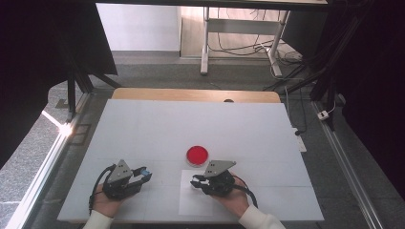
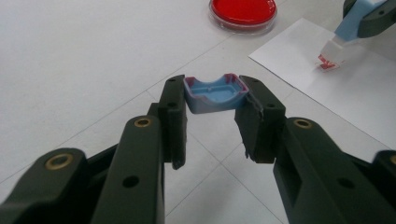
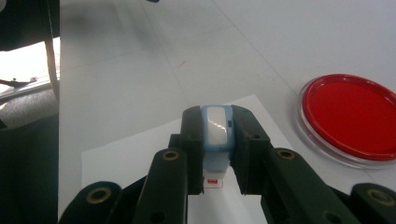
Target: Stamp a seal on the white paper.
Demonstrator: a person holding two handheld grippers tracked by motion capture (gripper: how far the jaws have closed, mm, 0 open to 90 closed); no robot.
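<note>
Stamp (image 3: 216,135), blue and white, is pinched upright in the right tongs (image 1: 197,182), its face pressed down on the paper (image 1: 198,205) as if to leave a mark; the left tongs (image 2: 212,105) pinch its blue cap (image 2: 215,94) aside. A red dish (image 1: 197,154) sits just beyond, on the tabletop (image 1: 157,124), not in the way.

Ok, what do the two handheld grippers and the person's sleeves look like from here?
Both the left gripper and right gripper are black, with two blocky jaws carrying brass-coloured pins. Each has a grey three-cornered plate on top and trails a black cable. The person's sleeves are white.
</note>
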